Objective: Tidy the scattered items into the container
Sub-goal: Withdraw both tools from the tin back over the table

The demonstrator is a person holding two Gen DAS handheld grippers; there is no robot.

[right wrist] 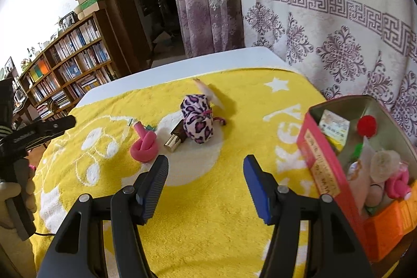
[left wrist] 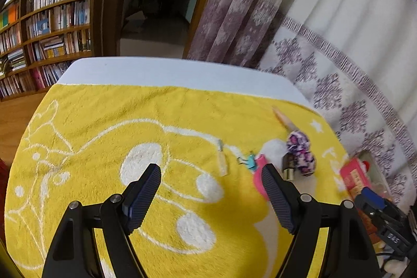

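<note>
Right claw (right wrist: 206, 172) nearest lens, black with ribbed blue pads, spread wide, empty, hovering low over yellow fleece towel with white cartoon outlines (right wrist: 234, 199) spread on white desk (right wrist: 182, 64). Left claw (left wrist: 211, 180) likewise wide apart, nothing between pads, poised above same towel, presumably ready for next pick. Red rectangular metal tin with open top (right wrist: 325, 168) at right edge of towel, beside right claw, already holding red pompom (right wrist: 367, 124), small printed packet (right wrist: 335, 127), pink toy (right wrist: 397, 184) and other bits; likely parked on right for short drops. Still scattered mid-towel: pink knotted foam tube (right wrist: 144, 146), gold-and-dark lipstick-like cylinder (right wrist: 176, 138) touching purple leopard-print fabric scrunchie (right wrist: 198, 121), pale pointed pencil-like stick (right wrist: 208, 93) just behind scrunchie. Also small clear vial (left wrist: 222, 158) and teal binder clip (left wrist: 247, 160) left of pink tube. Task judged partly done, several pieces outside tin. Pink tube nearest both claws, probable next target. Lipstick cylinder round, liable to roll if nudged.
</note>
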